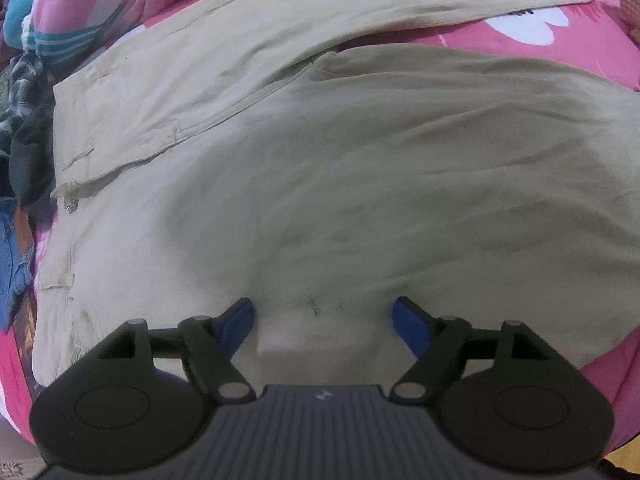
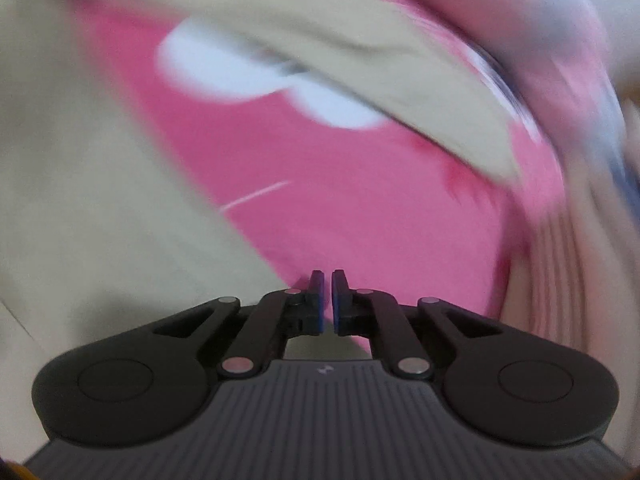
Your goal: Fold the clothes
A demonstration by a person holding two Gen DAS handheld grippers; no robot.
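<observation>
Trousers (image 1: 320, 168) beneath parted left tongs (image 1: 323, 322)

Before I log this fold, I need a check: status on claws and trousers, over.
Left claw open over the khaki trousers, nothing gripped. Right claw shut, nothing seen between its pads. Trousers spread on pink bedcover. Nothing in the way.

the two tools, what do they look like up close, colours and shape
The left tool and right tool look the same: matte black linkage arms with silver pivot pins, rounded black side lobes with a circular disc outline, blue pads inside the fingers, and a ribbed dark grey body bearing a small pale logo.
</observation>
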